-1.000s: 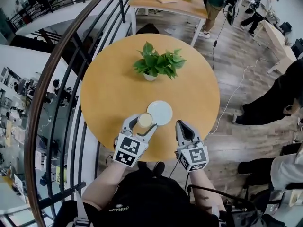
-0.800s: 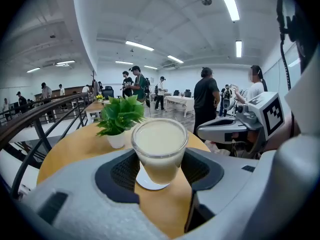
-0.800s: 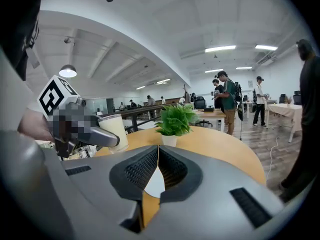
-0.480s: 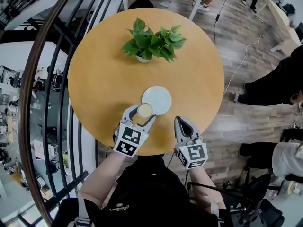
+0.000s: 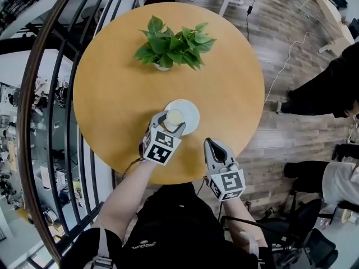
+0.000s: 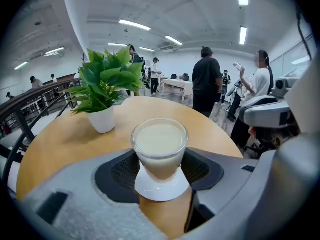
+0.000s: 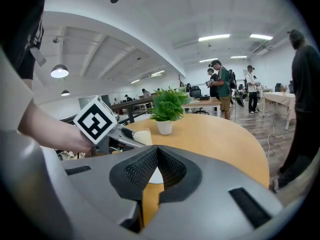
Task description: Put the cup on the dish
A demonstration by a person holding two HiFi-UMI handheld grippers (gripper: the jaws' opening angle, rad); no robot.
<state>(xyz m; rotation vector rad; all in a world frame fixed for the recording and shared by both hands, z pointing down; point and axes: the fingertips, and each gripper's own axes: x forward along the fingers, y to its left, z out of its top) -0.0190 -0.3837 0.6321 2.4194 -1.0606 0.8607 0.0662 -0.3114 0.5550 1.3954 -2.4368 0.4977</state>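
Cup (image 5: 174,116) in left hand-held gripper (image 5: 171,121) shifted from beside dish (image 5: 190,111) to over it

Potted plant (image 5: 171,48) beyond dish (image 5: 190,112), well apart

Leafy potted plant (image 5: 170,43) (white pot) on round wooden table (image 5: 112,94), curved black railing (image 5: 23,105) alongside.

Head cam overhead; gripper cams near table (image 5: 106,94)
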